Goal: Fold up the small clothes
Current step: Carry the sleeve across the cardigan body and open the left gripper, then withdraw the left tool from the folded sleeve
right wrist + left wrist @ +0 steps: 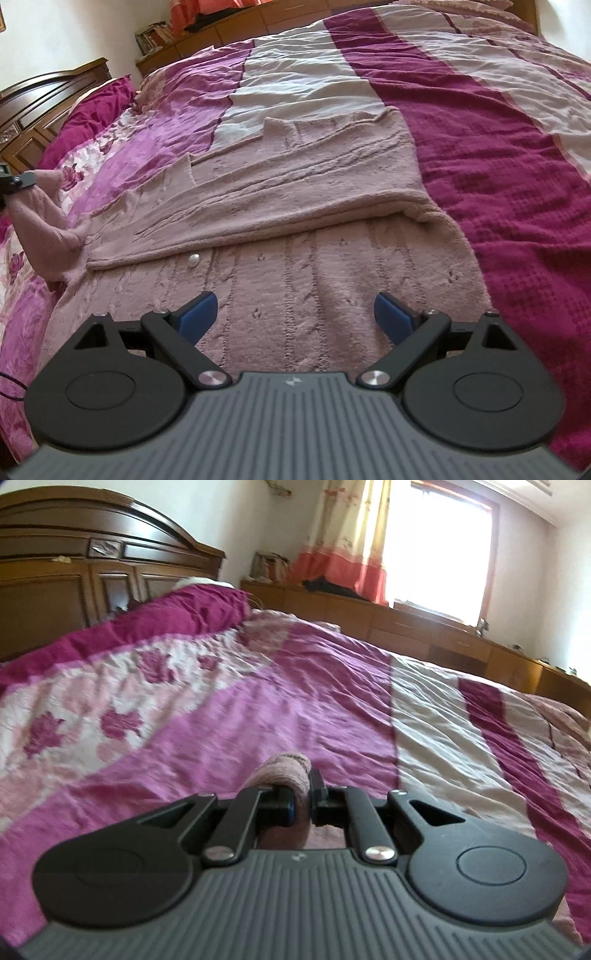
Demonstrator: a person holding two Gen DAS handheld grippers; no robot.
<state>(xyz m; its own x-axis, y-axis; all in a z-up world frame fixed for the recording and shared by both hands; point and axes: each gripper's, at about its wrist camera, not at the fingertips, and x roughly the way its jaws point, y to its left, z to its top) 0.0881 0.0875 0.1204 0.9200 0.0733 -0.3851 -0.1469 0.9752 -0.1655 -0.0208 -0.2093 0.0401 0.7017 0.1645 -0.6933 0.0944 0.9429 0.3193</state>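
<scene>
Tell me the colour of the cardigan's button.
White, pearly button on the dusty-pink cardigan; right wrist view shows it best.

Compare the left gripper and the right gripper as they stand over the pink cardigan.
The left gripper is shut on a pink sleeve end; the right gripper stands open and holds nothing. The left gripper lifts its piece of the cardigan off the bedspread at the garment's far left, while the right gripper hovers above the flat cable-knit front near the button. Both are the same black build with blue pads.
</scene>
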